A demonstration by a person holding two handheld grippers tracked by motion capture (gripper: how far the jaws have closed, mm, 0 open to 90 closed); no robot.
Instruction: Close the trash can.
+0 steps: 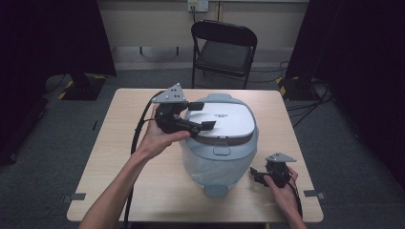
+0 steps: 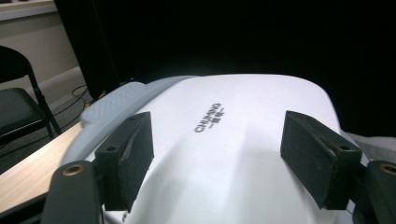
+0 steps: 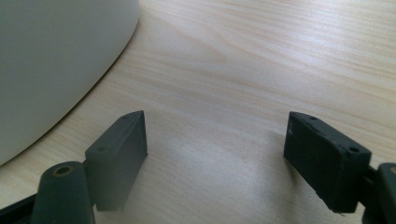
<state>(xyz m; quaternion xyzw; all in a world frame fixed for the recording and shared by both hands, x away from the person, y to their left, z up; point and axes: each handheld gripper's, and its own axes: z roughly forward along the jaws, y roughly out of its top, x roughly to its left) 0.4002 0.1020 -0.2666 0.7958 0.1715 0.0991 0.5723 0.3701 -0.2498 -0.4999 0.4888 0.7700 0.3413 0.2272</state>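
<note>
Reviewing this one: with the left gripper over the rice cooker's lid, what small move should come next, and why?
Probably lower the left gripper onto the lid of the rice cooker. Its jaws stand open above the closed white lid, gripping nothing. The right gripper is open over the table beside the cooker's wall, free to steady it.

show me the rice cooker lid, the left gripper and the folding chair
rice cooker lid (image 1: 229,121), high view, flat white top
left gripper (image 1: 202,116), high view, between its open fingertips
folding chair (image 1: 224,57), high view, seat

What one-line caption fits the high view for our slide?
Left gripper held open over a rice cooker's closed lid; right gripper open beside it.
</note>
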